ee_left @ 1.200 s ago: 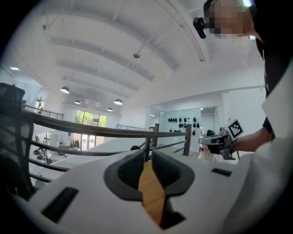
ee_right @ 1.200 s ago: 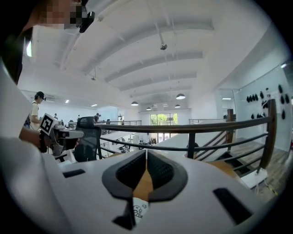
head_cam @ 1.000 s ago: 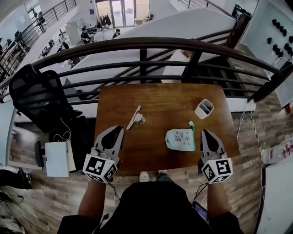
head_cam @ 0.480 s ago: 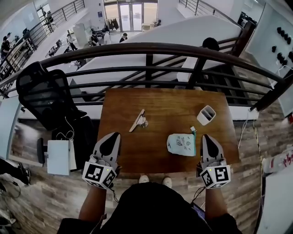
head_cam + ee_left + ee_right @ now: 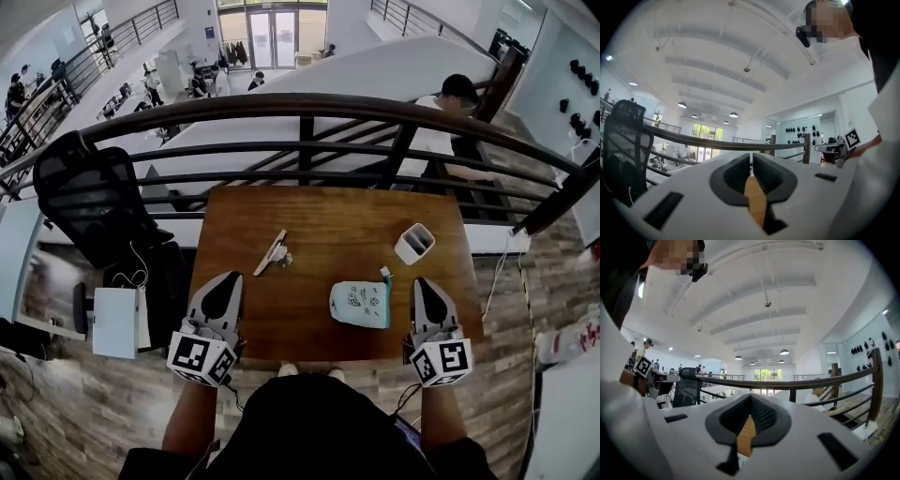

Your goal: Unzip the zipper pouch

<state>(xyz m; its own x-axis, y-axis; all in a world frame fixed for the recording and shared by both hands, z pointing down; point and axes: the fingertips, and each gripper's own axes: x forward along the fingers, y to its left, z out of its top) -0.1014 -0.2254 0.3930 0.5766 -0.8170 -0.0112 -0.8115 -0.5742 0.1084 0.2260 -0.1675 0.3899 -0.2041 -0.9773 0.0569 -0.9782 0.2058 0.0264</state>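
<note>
The pale green zipper pouch (image 5: 360, 305) lies flat on the wooden table (image 5: 319, 216), right of centre, with its teal zipper end (image 5: 384, 274) at its far right corner. My right gripper (image 5: 423, 282) hovers just right of the pouch without touching it, jaws shut and empty. Over the table's front left corner, far from the pouch, my left gripper (image 5: 229, 278) is also shut on nothing. In the left gripper view the pads (image 5: 740, 171) nearly meet over bare wood. The right gripper view shows closed pads (image 5: 761, 416) and no pouch.
A white square cup (image 5: 415, 244) stands at the back right of the table. A slim stick with a small ring (image 5: 273, 253) lies left of centre. A dark railing (image 5: 300, 103) runs behind the table, and a black chair (image 5: 84, 202) stands to the left.
The head view has shifted, so the table and pouch sit lower and further left in the picture. A person has appeared beyond the railing. Both grippers remain near the front edge, empty.
</note>
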